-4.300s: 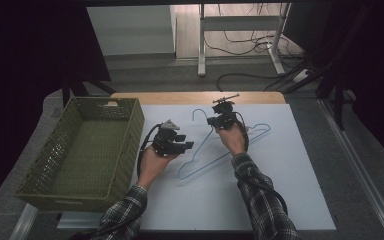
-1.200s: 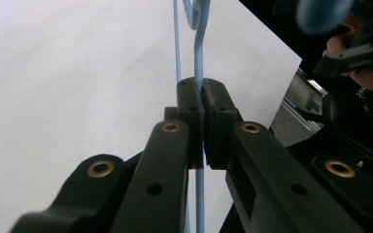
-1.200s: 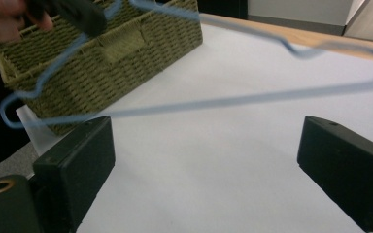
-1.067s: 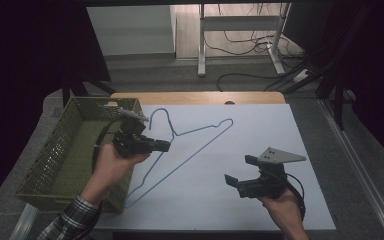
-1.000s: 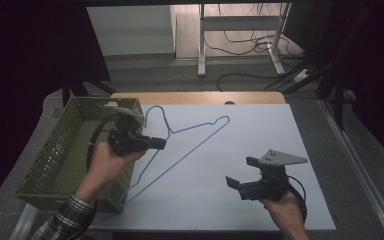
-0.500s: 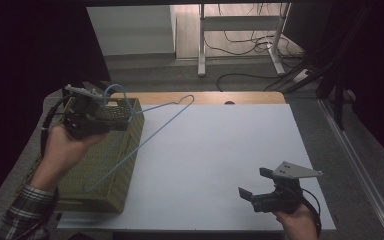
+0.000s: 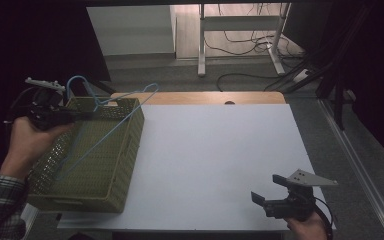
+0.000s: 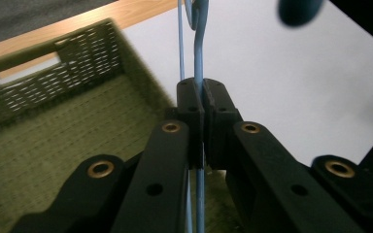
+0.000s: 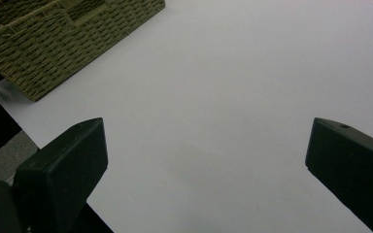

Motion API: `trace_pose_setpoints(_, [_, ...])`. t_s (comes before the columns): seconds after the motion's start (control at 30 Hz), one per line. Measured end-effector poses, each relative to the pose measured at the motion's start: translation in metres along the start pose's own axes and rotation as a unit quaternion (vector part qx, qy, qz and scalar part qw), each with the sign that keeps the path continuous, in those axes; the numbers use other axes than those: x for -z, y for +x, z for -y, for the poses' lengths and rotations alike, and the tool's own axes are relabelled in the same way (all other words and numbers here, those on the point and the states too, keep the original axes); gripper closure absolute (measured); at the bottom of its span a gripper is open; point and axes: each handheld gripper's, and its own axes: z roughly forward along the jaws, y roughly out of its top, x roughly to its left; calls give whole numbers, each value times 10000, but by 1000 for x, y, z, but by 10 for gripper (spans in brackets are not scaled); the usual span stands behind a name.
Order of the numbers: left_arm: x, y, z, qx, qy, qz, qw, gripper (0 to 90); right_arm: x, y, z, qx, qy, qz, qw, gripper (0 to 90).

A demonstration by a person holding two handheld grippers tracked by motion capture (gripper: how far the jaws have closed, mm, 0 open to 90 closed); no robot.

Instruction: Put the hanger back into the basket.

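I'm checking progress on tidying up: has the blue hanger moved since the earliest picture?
Yes. The blue hanger, clamped in the left gripper, has gone left off the white table and now hangs over the green basket.

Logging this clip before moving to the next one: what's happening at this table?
A person's left tongs are clamped on a light blue wire clothes hanger, holding it tilted over the olive-green woven basket at the table's left edge, its lower end down inside the basket. The right tongs hang open and empty over the white tabletop near its front right corner.
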Motion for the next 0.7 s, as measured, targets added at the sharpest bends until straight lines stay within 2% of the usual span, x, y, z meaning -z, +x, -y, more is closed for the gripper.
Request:
trace_pose_setpoints(0.17, [0, 24, 14, 130, -14, -85, 9999, 881, -2, -1, 1, 13, 61, 24, 10000, 12])
trace_pose_setpoints(0.33, [-4, 42, 30, 202, 0, -163, 9997, 881, -5, -1, 3, 32, 137, 41, 9999, 12])
trace_pose_setpoints(0.63, [-9, 62, 57, 270, 80, -330, 9991, 881, -9, -2, 6, 26, 253, 49, 9997, 12])
trace_pose_setpoints(0.7, [-11, 66, 63, 289, 65, -303, 9991, 881, -9, -2, 6, 40, 268, 47, 9996, 12])
